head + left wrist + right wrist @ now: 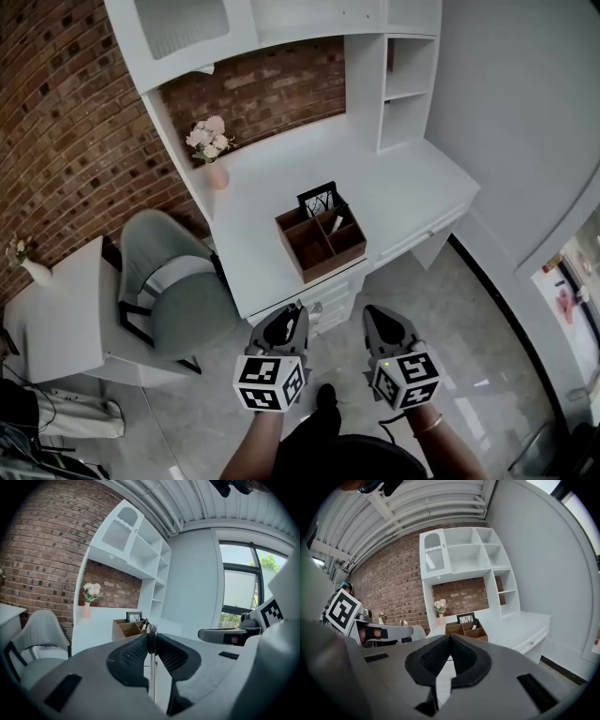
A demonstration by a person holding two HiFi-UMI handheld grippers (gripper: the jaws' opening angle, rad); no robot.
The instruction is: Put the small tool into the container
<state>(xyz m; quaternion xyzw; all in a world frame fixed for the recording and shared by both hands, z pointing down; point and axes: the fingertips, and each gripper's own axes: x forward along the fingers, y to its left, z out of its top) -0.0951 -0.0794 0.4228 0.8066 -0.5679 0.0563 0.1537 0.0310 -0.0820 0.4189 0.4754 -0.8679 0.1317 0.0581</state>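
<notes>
Left tool [151,641] clamps metal strip [151,673] (head view unclear).

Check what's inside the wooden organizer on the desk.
Organizer: one slim dark item leaning in a rear compartment; other compartments look empty. Its lower end is hidden by the walls.

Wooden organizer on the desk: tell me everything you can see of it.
The wooden organizer is a brown open-topped box, split by cross dividers into compartments, standing upright and skewed on the white desk near its front edge. A black-framed picture rises at its back; inside or behind, I cannot tell. A small dark item leans in a rear compartment. The near compartments look empty.
</notes>
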